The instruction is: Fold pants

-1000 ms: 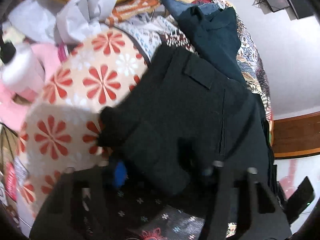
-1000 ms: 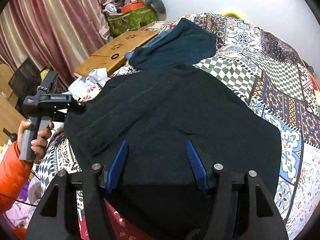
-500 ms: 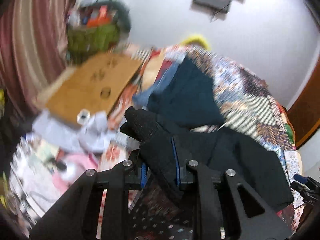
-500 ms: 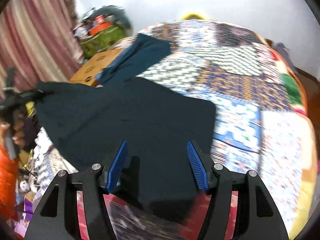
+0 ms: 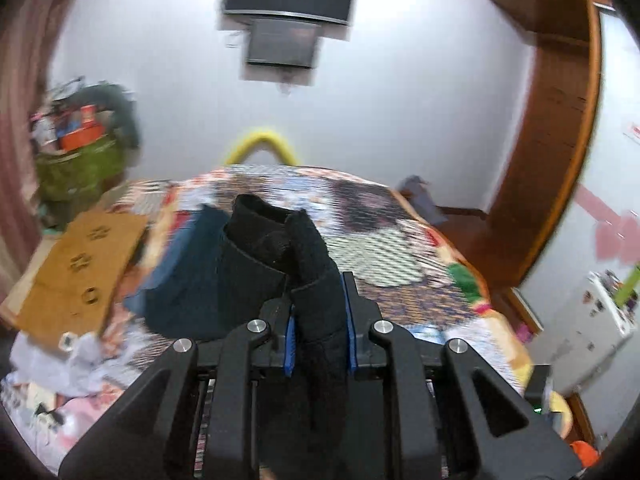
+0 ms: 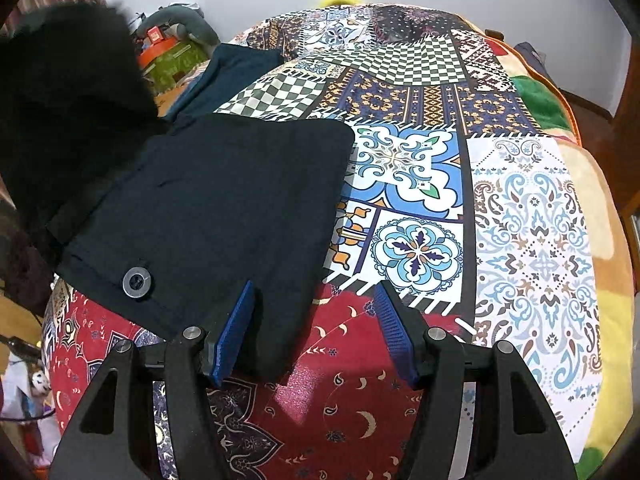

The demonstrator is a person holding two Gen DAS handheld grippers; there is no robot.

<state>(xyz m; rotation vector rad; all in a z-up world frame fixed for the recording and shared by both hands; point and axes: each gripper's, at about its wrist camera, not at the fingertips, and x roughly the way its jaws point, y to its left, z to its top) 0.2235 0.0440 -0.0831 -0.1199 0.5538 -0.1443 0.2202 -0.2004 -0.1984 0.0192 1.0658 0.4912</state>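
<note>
While the black fabric pants [image 6: 208,200] lie partly spread on the patchwork quilted bed [image 6: 520,220], your left claw [image 5: 318,332] is closing on a raised bunch of them; your right claw [image 6: 316,332] hangs half open over their hem, gripping nothing.

The bed [image 6: 520,208] is covered with a patchwork blanket of many patterns. On it lie the black pants [image 6: 224,208], flat near the front edge, with one end lifted off the blanket. Behind them lies a dark teal garment [image 6: 232,72].
</note>
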